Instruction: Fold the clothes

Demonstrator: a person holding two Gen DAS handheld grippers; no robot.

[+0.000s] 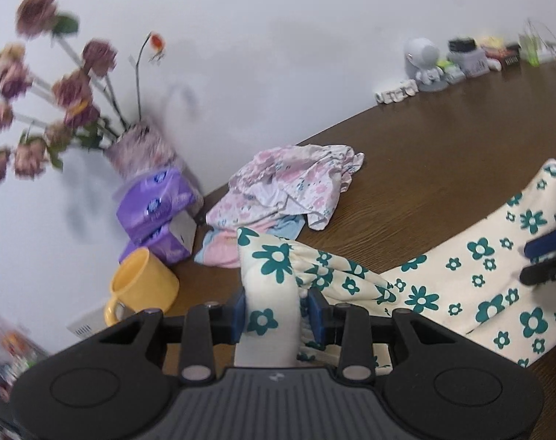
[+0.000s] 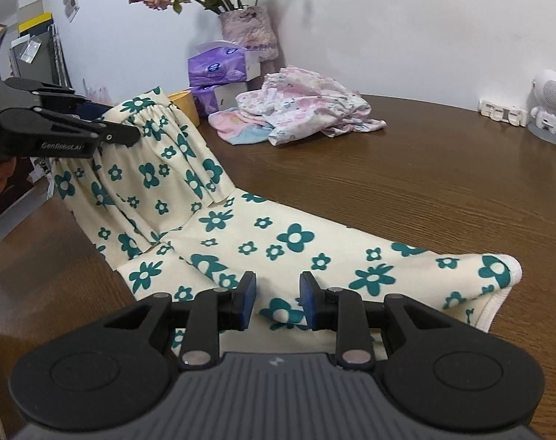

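Cream pants with teal flowers (image 2: 219, 220) lie stretched across the brown table (image 2: 424, 190). My left gripper (image 1: 276, 311) is shut on the gathered waistband, which bunches up between its blue pads. In the right wrist view, that left gripper (image 2: 107, 123) holds the waistband raised above the table at the left. My right gripper (image 2: 278, 300) is shut on a fold of the pants near the leg end, and the cloth runs between its pads. Seen from the left wrist, the right gripper (image 1: 542, 260) shows at the far right edge over the pants (image 1: 461, 282).
A pile of pink floral clothes (image 2: 307, 113) lies behind the pants. Purple tissue packs (image 2: 219, 66), a yellow mug (image 1: 142, 286) and a vase of dried flowers (image 2: 248, 29) stand by the wall. A white robot figurine (image 2: 545, 106) stands at the back right.
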